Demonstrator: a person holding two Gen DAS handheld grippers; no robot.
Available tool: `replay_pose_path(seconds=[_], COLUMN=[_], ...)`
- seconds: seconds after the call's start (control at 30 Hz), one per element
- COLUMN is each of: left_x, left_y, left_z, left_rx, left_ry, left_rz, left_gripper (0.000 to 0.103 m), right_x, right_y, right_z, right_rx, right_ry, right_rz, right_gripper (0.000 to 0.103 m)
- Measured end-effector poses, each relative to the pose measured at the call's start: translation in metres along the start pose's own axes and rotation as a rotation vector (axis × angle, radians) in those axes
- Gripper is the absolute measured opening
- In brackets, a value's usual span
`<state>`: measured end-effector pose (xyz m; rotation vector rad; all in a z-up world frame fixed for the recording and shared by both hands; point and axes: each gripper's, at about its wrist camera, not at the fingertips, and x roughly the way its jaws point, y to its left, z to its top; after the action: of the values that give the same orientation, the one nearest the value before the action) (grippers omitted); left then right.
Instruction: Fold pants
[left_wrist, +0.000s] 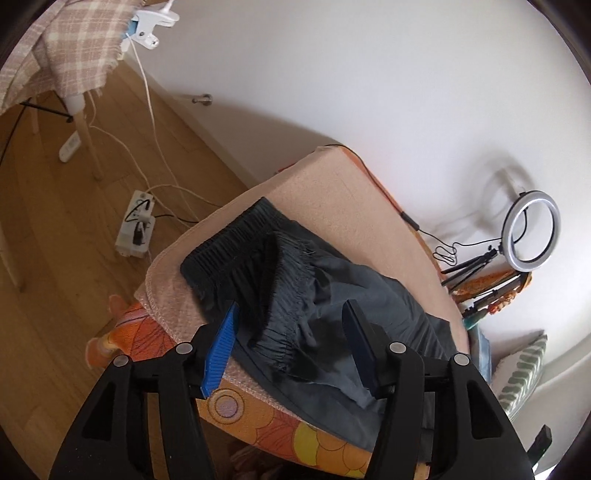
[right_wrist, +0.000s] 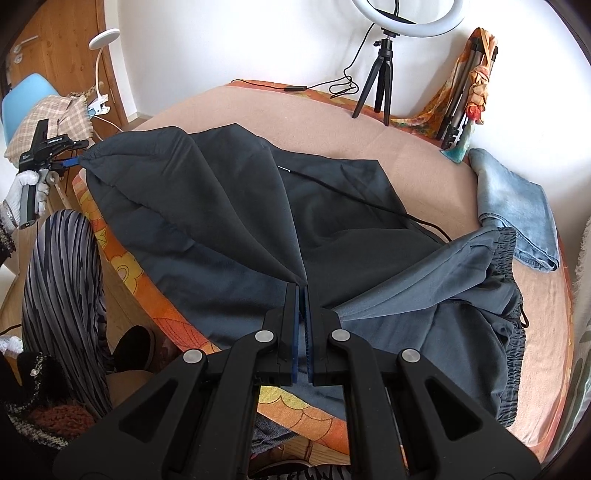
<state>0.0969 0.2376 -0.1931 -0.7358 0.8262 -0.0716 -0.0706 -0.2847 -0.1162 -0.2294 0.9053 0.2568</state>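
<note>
Dark grey pants (right_wrist: 236, 206) lie across the pink-covered bed (right_wrist: 424, 147), elastic waistband (right_wrist: 511, 332) at the right, leg cuffs at the left. My right gripper (right_wrist: 303, 286) is shut on a pinch of the pants fabric near the front edge, lifting it into a ridge. My left gripper (left_wrist: 291, 314) is open, its fingers astride the gathered cuff (left_wrist: 280, 295) of a leg, not closed on it. In the right wrist view the left gripper (right_wrist: 72, 161) sits at the far left by the leg end.
Folded blue jeans (right_wrist: 517, 214) lie at the bed's right. A ring light on a tripod (right_wrist: 380, 74) and its black cable (right_wrist: 369, 203) stand at the back. A power strip (left_wrist: 135, 229) lies on the wood floor. My striped-trousered leg (right_wrist: 62, 295) is at the bed's front left.
</note>
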Motion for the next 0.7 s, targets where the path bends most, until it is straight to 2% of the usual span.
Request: replay_pose_path(seconds=[0.03, 0.13, 0.17, 0.2, 0.33, 0.5, 0.6, 0.7], left_x=[0.002, 0.012, 0.013, 0.014, 0.009, -0.002, -0.011, -0.005], left_y=[0.002, 0.001, -0.001, -0.005, -0.022, -0.05, -0.052, -0.028], left_z=[-0.001, -0.01, -0.013, -0.014, -0.012, 0.011, 0.027, 0.034], left_rx=[-0.006, -0.014, 0.0, 0.02, 0.107, 0.237, 0.265, 0.237], left_ry=[0.011, 0.059, 0.065, 0.067, 0.032, -0.02, -0.05, -0.017], left_rz=[0.006, -0.003, 0.007, 0.026, 0.049, 0.043, 0.029, 0.077], left_gripper=[0.057, 0.048, 0.029, 0.017, 0.011, 0.009, 0.009, 0.009], right_x=[0.0, -0.001, -0.001, -0.001, 0.0, -0.005, -0.012, -0.013], right_y=[0.001, 0.0, -0.001, -0.002, -0.009, -0.014, -0.013, -0.003], right_z=[0.0, -0.002, -0.002, -0.002, -0.002, 0.001, 0.004, 0.005], right_rx=[-0.004, -0.002, 0.003, 0.007, 0.027, 0.039, 0.05, 0.025], right_ry=[-0.002, -0.005, -0.005, -0.004, -0.004, -0.015, -0.033, -0.033], right_rz=[-0.002, -0.004, -0.003, -0.004, -0.002, -0.015, -0.009, -0.004], right_gripper=[0.004, 0.004, 0.004, 0.004, 0.004, 0.004, 0.003, 0.004])
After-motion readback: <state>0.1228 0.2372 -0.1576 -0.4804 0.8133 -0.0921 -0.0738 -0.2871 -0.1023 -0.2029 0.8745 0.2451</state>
